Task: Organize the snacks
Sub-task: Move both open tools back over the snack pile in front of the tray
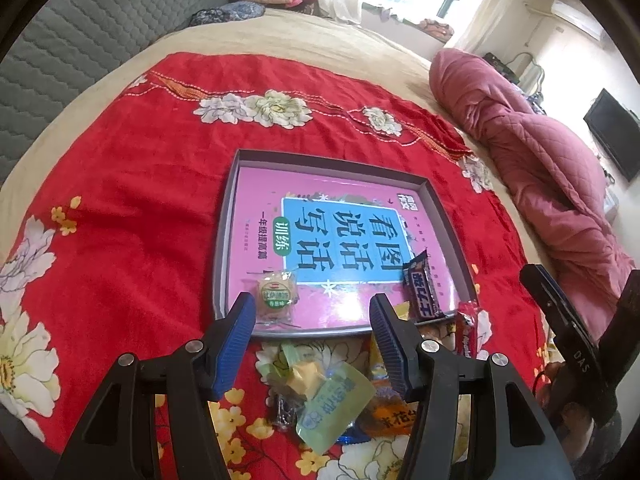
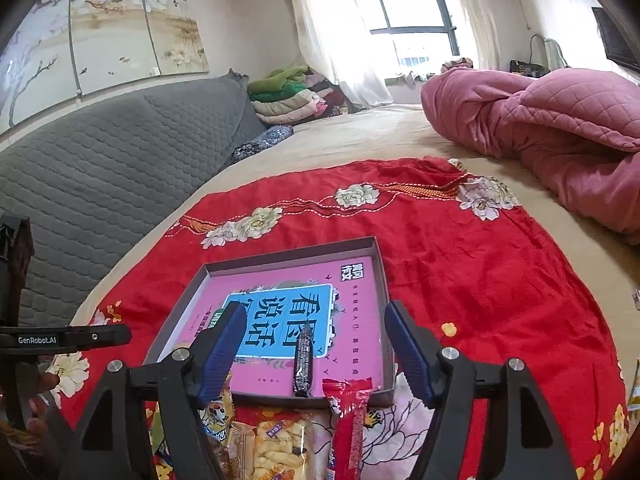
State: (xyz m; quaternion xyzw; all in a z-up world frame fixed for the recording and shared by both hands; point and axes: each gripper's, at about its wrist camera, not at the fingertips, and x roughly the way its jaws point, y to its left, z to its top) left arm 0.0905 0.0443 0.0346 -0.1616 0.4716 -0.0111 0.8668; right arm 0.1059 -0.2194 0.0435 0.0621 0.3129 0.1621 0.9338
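Left wrist view: beige bed [image 1: 320, 36] fills the frame, red floral cloth [image 1: 132, 184] spread over it, rolled pink quilt [image 1: 532, 152] at the right edge. On the cloth a shallow grey box tray [image 1: 222, 240] with a pink workbook [image 1: 280, 184] lying flat as its floor. Two snacks in the tray so far: a round pastry in a clear wrapper [image 1: 277, 294] at the near left corner, and a dark chocolate bar [image 1: 421, 288] at the near right, one end tipped over the near rim. Everything else is outside, heaped on the cloth just in front of the tray: pale green pouch [image 1: 332, 408], orange packet [image 1: 390, 420], red stick pack [image 1: 466, 330] beside the tray's corner.

Left gripper [image 1: 312, 316] is part open, nothing between the blue pads, hovering over the heap. Right gripper [image 2: 316, 338] stands wide, empty, with the chocolate bar [image 2: 303, 360] lying free in the tray below it, and a bag of puffed crackers [image 2: 276, 448] and the red stick pack [image 2: 352, 420] nearer the camera.

Judgement: early stage, two placed, most of the pile still to go; next is another pick from the heap.
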